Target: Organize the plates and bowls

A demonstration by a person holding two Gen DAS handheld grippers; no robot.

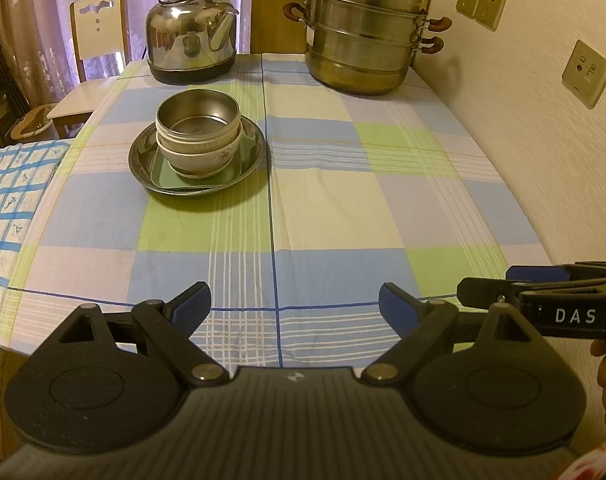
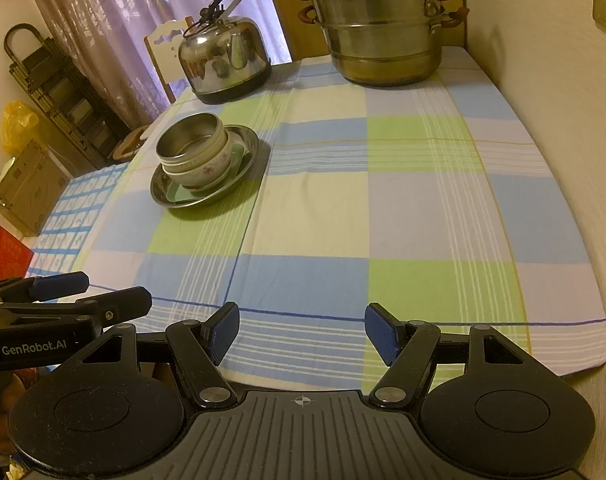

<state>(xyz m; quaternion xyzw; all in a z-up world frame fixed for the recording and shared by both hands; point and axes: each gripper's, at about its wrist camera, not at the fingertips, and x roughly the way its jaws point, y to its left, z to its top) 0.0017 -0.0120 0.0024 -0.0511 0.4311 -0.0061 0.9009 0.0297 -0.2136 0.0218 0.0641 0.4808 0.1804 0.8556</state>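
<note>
A stack stands on the checked tablecloth, left of the table's middle. A steel bowl (image 1: 197,114) sits in white bowls (image 1: 201,156), on a green square plate (image 1: 171,178) inside a round steel plate (image 1: 143,168). The right wrist view shows the same steel bowl (image 2: 189,136) and steel plate (image 2: 171,196). My left gripper (image 1: 295,308) hovers open over the near table edge, nothing between its blue pads. My right gripper (image 2: 301,330) is open too and empty, level beside the left one. Both are well short of the stack.
A steel kettle (image 1: 193,36) and a tiered steel steamer pot (image 1: 363,32) stand at the table's far end. A wall with sockets (image 1: 587,74) runs along the right side. A white chair (image 1: 97,28) stands beyond the far left corner.
</note>
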